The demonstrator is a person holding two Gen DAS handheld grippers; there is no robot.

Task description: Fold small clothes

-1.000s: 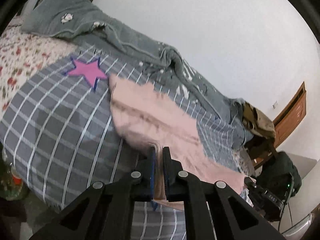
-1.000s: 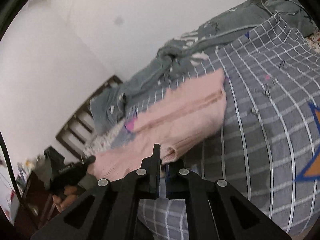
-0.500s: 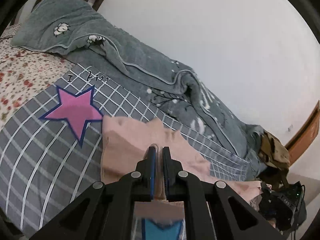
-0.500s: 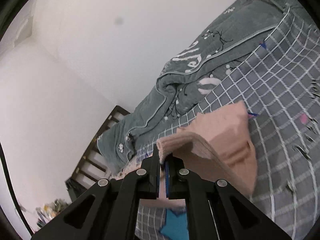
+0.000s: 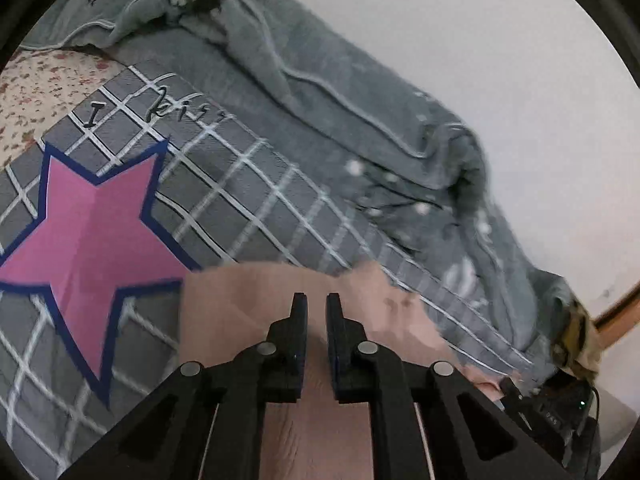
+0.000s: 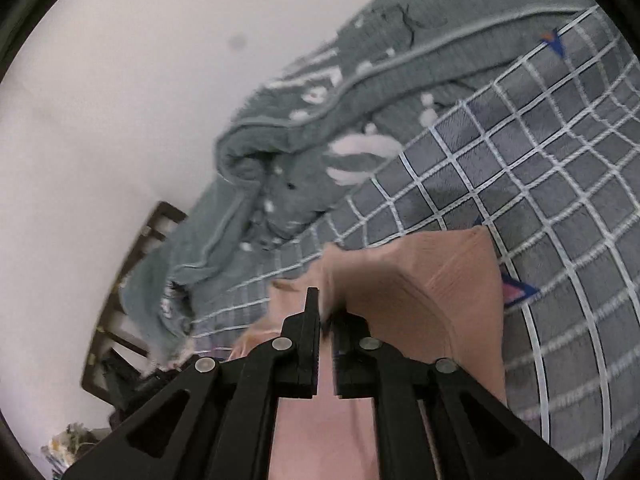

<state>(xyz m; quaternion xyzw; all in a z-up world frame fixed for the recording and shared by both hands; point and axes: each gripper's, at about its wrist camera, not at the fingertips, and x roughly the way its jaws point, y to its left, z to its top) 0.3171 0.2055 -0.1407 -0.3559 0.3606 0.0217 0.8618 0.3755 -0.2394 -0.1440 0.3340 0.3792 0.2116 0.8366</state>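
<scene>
A pink garment (image 5: 240,312) lies folded on the grey checked bedspread (image 5: 260,200), right of a pink star print (image 5: 92,232). My left gripper (image 5: 317,300) hovers over the garment's near part. Its jaws are opening, a narrow gap shows between them, and the cloth lies flat beneath without being pinched. In the right wrist view the same garment (image 6: 440,280) has a raised, blurred fold at my right gripper (image 6: 326,304). Those jaws are opening too, and a cloth edge drapes loosely over the right finger and hides its tip.
A rumpled grey blanket (image 5: 320,80) runs along the white wall behind the bedspread (image 6: 520,160). A floral sheet (image 5: 32,88) shows at far left. A dark wooden headboard (image 6: 160,232) stands at one end of the bed. A black device with a green light (image 5: 560,404) sits at lower right.
Both grippers carried the pink garment's edge away across the bed, folding it over itself. Their jaws, pinched on the cloth before, now stand slightly apart, and the cloth has settled down.
</scene>
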